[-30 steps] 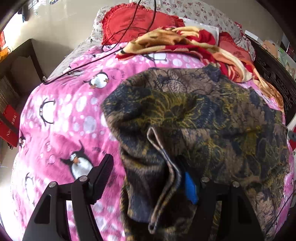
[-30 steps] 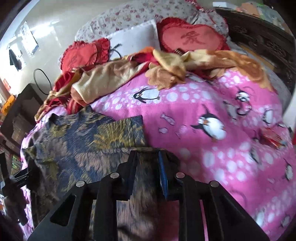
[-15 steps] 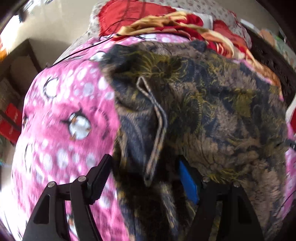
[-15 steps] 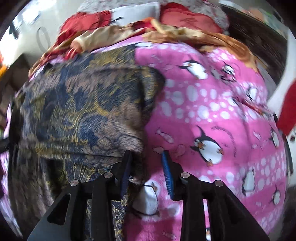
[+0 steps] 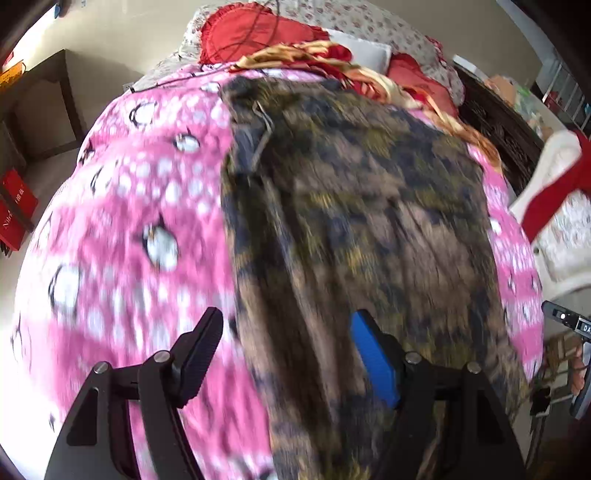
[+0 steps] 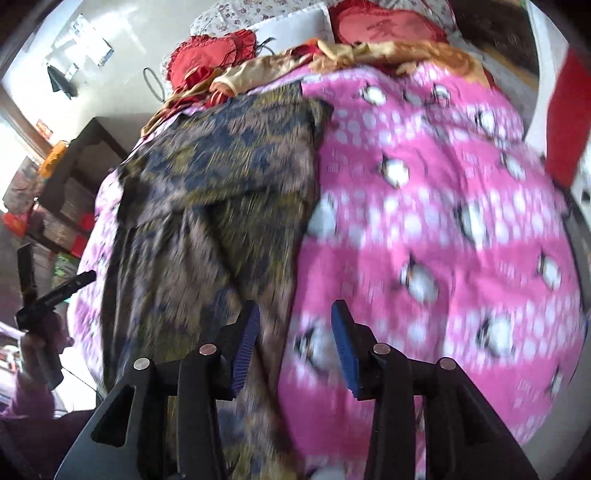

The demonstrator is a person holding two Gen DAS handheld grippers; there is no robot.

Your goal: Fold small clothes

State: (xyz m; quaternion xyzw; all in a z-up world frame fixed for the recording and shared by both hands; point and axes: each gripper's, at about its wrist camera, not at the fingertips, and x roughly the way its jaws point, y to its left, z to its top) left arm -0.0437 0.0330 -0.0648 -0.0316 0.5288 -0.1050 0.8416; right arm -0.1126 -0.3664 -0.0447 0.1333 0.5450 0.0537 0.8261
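Across the bed, on a pink fleece blanket printed with penguins and white dots (image 5: 122,221), lies the dark patterned garment of navy, olive and brown fabric (image 5: 369,206). It stretches lengthwise from the near edge of the bed toward the pillows, with its upper part doubled over itself; in the right wrist view that folded layer (image 6: 236,155) ends in a slanted edge partway down the cloth. Both views are smeared by motion blur, so the fine print of the fabric is hard to read.

The left gripper (image 5: 286,354) stands spread wide, one black finger over the pink blanket and the blue-padded finger over the garment, with nothing pinched between them. The right gripper (image 6: 295,345) is likewise released, its blue pads apart, straddling the garment's right edge where it meets the blanket (image 6: 443,221). Whether either gripper touches the cloth I cannot tell.

At the head of the bed sit a red heart-shaped cushion with a frilled rim (image 5: 255,31) and a second red heart cushion (image 6: 384,27), with a rumpled heap of yellow and red cloth (image 5: 321,55) between them and the garment. A dark wooden side table (image 6: 88,155) stands beside the bed.
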